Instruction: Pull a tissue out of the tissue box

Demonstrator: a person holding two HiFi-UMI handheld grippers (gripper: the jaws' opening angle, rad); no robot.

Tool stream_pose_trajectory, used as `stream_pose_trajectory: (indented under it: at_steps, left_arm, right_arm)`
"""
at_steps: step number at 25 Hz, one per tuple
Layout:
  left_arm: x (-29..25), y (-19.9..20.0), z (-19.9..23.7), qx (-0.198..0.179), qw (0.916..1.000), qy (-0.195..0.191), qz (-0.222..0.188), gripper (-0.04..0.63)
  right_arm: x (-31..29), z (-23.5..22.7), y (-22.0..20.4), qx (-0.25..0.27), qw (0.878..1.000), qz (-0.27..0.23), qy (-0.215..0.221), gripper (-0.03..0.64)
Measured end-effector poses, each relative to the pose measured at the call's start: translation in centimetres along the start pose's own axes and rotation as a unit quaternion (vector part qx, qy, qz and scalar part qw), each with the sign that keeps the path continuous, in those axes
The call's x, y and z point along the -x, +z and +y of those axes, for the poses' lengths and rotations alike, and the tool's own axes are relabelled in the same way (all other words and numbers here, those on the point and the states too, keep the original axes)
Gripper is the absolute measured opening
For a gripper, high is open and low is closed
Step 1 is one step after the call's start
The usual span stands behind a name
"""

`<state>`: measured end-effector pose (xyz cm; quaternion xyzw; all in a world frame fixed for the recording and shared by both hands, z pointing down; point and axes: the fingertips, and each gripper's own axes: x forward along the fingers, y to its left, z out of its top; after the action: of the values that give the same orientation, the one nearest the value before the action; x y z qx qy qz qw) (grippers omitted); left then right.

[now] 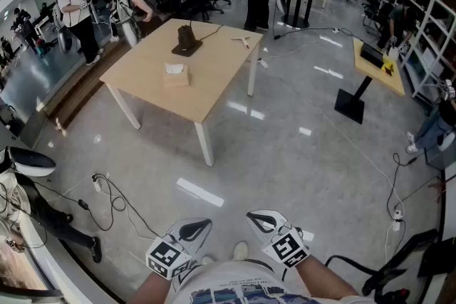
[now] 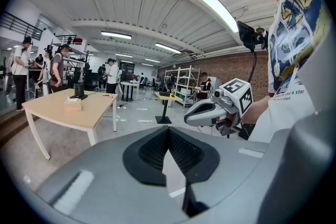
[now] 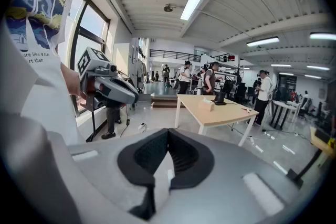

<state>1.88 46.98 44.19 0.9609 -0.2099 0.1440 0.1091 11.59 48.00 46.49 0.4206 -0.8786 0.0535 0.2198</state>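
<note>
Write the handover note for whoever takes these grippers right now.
Left hand-held gripper: shut, empty, held close to the body.
Right hand-held gripper: shut, empty, also close to the body.
Tissue box: on the wooden table across the floor, near a dark object, likely out of reach from here.
Done: nothing yet.
Left: walk over, grip the tissue at the box top, pull it out.

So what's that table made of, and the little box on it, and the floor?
The table looks like light wood or wood-look board with a matte tan top. It stands on white legs, probably painted metal. The tissue box seems to be tan cardboard, with a white tissue poking from its top. The floor looks like polished grey concrete or a coating, since it shows bright reflections.
</note>
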Motion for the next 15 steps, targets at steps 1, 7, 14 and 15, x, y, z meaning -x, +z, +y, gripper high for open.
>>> stream_pose_trajectory:
  at_steps: [1,7,14,15]
  left_arm:
    - [1.4,-0.3,0.4,0.003,1.0,0.008,0.0,0.002]
    - [7.9,-2.0,1.3,0.021,0.9994,0.024,-0.008,0.002]
    - [12.6,-4.8,1.5,0.041,0.9983,0.028,-0.031,0.002]
    - [12.9,-5.2,1.5,0.035,0.9986,0.029,-0.027,0.002]
  right_arm:
    - [-0.5,1.2,0.5,-0.001,1.0,-0.001,0.006,0.003]
    - [-2.3,6.3,2.7,0.008,1.0,0.005,0.021,0.003]
    - [-2.9,10.9,3.4,0.011,1.0,0.016,0.01,0.003]
    - [-3.1,11.4,3.5,0.007,1.0,0.014,0.01,0.003]
